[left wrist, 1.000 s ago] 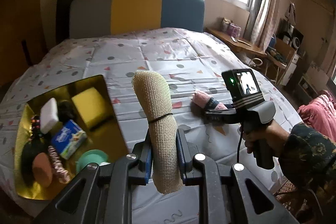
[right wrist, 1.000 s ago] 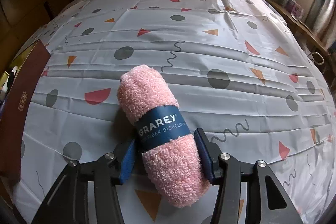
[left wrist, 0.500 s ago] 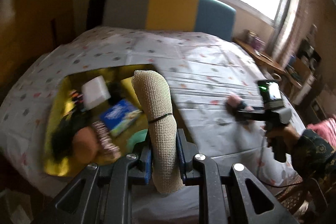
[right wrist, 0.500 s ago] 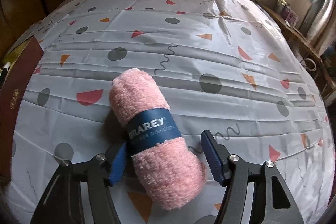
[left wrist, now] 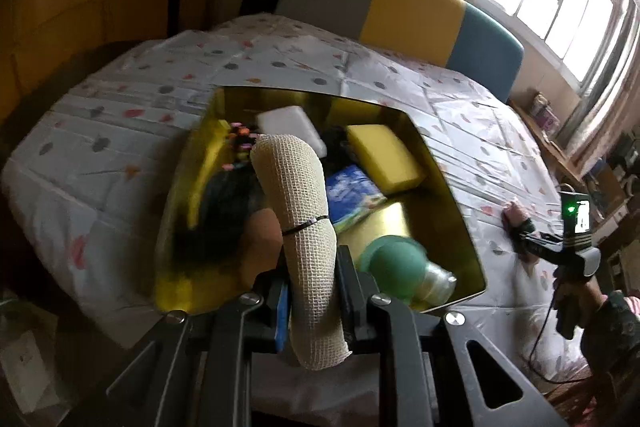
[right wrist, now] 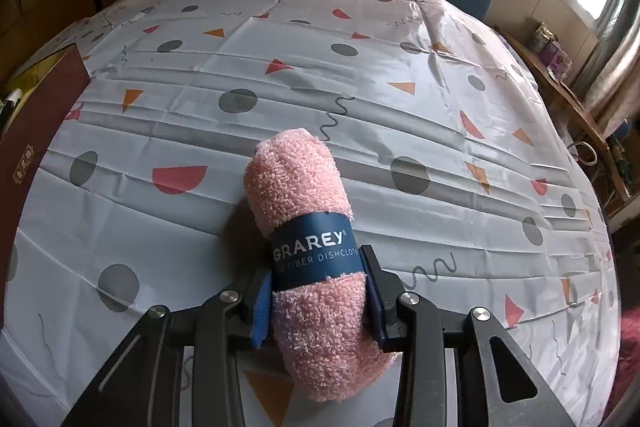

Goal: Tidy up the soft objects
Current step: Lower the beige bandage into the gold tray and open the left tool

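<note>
My left gripper [left wrist: 314, 289] is shut on a beige mesh cloth roll [left wrist: 300, 227] bound with a black band, held above the near end of a gold-lined box [left wrist: 448, 195]. My right gripper [right wrist: 316, 301] is shut on a pink rolled dishcloth [right wrist: 298, 187] with a dark blue paper band, which lies on the patterned tablecloth [right wrist: 360, 99]. In the left wrist view the right gripper [left wrist: 516, 239] and the pink roll [left wrist: 514, 215] show at the right, beyond the box.
The box holds a yellow sponge [left wrist: 384, 155], a white sponge [left wrist: 288, 125], a blue tissue pack [left wrist: 352, 195], a green round item [left wrist: 392, 267], a tan puff [left wrist: 262, 239] and dark hair items [left wrist: 224, 211]. Its dark red outer wall [right wrist: 32, 131] stands left of the pink roll. A colour-block headboard [left wrist: 404, 15] stands behind.
My left gripper has carried the mesh roll leftward over the box. My right gripper opened briefly, then closed again on the pink dishcloth roll, which turned more upright.
</note>
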A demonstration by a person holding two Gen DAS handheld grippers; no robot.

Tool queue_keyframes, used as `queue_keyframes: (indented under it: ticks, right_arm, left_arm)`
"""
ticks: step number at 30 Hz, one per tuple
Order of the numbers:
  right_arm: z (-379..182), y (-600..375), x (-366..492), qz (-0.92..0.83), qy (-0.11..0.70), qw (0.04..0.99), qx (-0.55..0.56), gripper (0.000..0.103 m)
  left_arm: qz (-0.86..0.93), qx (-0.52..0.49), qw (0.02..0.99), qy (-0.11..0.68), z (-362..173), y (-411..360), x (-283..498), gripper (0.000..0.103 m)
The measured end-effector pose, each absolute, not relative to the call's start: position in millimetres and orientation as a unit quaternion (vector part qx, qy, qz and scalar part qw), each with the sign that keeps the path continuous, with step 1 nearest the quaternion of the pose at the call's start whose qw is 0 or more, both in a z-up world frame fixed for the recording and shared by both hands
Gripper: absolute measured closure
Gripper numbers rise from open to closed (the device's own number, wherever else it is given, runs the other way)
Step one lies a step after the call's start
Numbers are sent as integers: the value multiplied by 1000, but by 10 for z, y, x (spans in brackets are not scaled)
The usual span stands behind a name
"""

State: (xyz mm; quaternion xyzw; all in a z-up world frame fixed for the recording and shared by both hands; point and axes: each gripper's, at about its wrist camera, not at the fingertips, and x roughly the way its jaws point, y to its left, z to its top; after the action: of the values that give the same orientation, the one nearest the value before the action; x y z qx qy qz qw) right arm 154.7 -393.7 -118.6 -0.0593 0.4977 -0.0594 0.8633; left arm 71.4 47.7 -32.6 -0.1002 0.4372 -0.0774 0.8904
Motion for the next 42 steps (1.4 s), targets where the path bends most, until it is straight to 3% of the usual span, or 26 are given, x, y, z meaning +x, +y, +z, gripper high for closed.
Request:
queue_keyframes:
  ticks: [11,14,17,42]
  right_arm:
    - [-1194,-3921,1545,-58,498,863,-64,64]
    - [-1196,-3929,1555,-56,498,863,-64,64]
    - [-1198,-3929,1561,-56,498,863,-64,64]
    - [-1198,-3924,1549,-58,497,863,-66,61]
  left_arm:
    - [-66,-70,862,497,-811,-53,1375,82]
    - [-57,-56,857,509,-943,-58,1365,67]
    - [-45,-48,864,499,-952,-51,1283,61]
    - [-10,-35,893,448,-576,137,916,60]
